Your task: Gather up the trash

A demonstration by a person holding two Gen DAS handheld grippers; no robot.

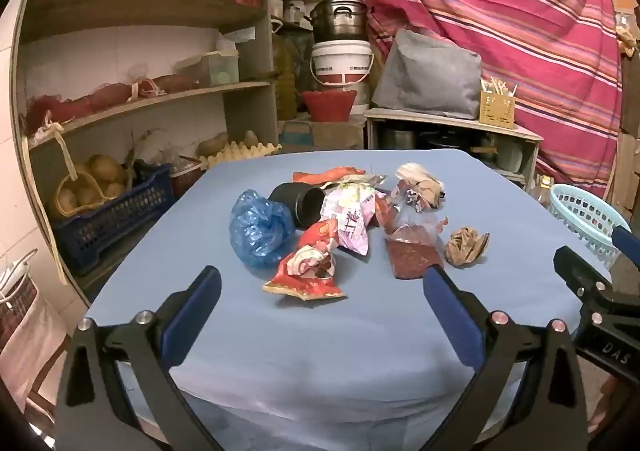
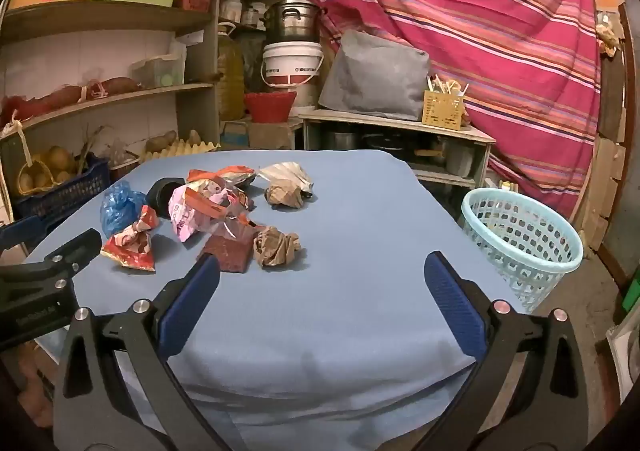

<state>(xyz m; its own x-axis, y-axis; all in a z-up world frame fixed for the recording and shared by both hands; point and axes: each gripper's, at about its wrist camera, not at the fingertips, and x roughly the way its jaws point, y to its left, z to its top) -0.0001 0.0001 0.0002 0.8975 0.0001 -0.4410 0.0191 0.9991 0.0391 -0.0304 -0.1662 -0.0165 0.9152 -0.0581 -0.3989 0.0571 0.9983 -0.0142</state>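
Both grippers (image 1: 322, 291) (image 2: 322, 279) wide apart (empty)

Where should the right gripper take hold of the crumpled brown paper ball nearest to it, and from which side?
Grip the crumpled brown paper ball across its middle, coming from above and the near side. It lies alone at the pile's near right edge, and the open right gripper faces it over bare cloth.
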